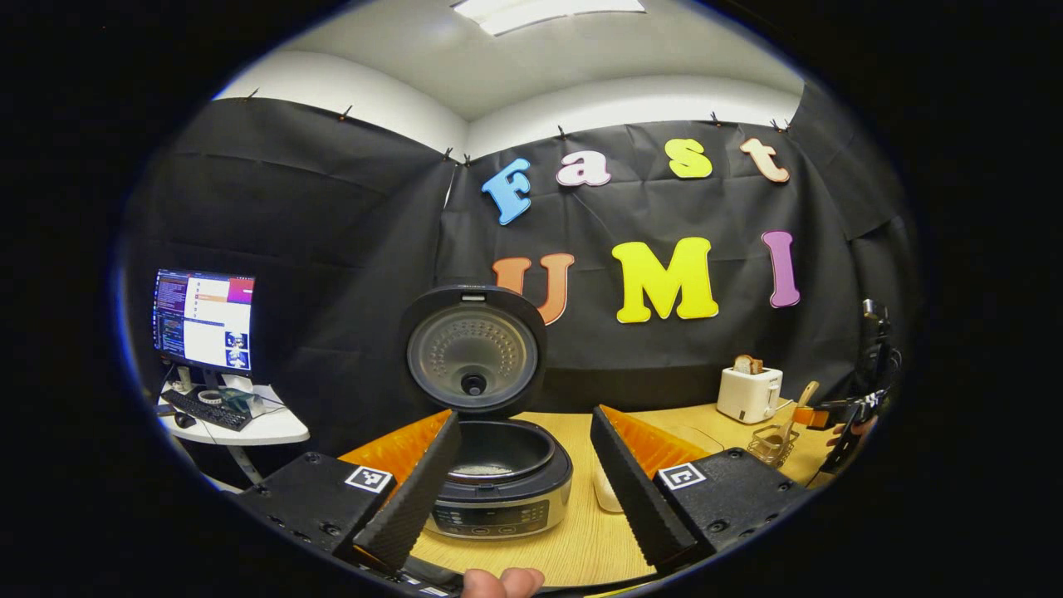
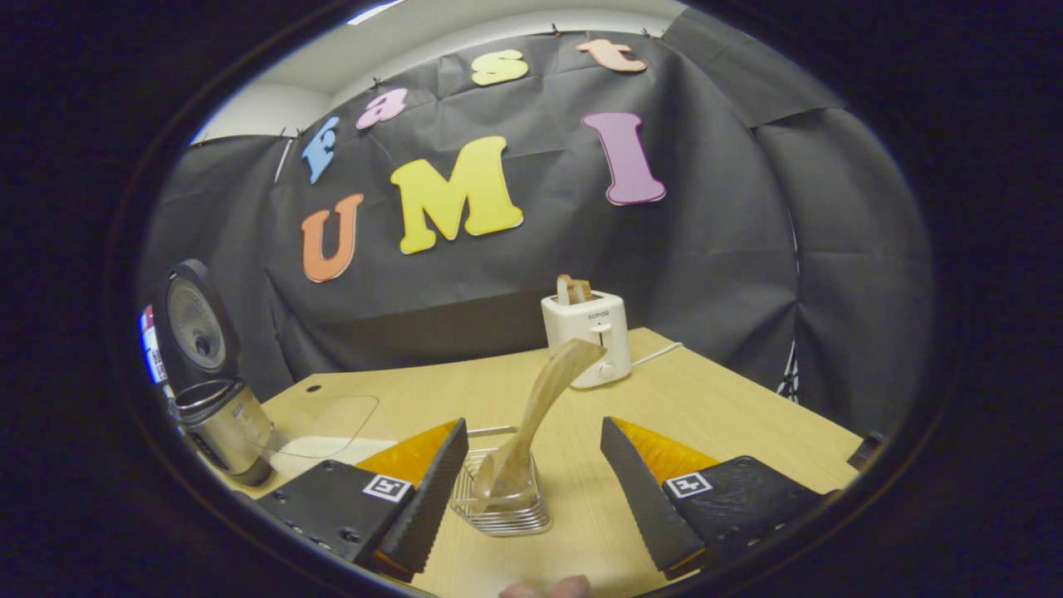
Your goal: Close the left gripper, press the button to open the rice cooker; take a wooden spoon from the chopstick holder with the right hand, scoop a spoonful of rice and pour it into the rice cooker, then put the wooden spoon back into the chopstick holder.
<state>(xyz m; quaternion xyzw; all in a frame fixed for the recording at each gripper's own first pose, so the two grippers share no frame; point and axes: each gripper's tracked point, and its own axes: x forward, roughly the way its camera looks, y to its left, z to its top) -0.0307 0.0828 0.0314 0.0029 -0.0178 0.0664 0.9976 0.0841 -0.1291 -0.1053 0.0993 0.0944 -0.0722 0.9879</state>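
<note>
Nearest my left camera, the left gripper (image 1: 525, 486) has its fingers spread wide with nothing between them, hovering just short of the rice cooker (image 1: 498, 490). Its lid (image 1: 474, 349) stands upright at the far side, and I can see down into the dark inner pot (image 1: 501, 453). Whether any rice lies in it I cannot tell. Far right on the wooden table (image 1: 581, 540), a white toaster (image 1: 749, 394) stands, and nearer it the wire chopstick holder (image 1: 772, 444) with the wooden spoon (image 1: 796, 407) leaning out.

From my right camera, the right gripper (image 2: 531, 482) is also wide apart and holds nothing; the chopstick holder (image 2: 502, 502) sits on the table (image 2: 731, 415) between its fingers, touching neither. The wooden spoon (image 2: 540, 407) rests bowl-down inside, its handle tilted up toward the far right, near the toaster (image 2: 585, 336). A clear shallow tray (image 2: 320, 423) lies to the left, beside the rice cooker (image 2: 220, 423) at the left edge, lid (image 2: 195, 324) raised.
</note>
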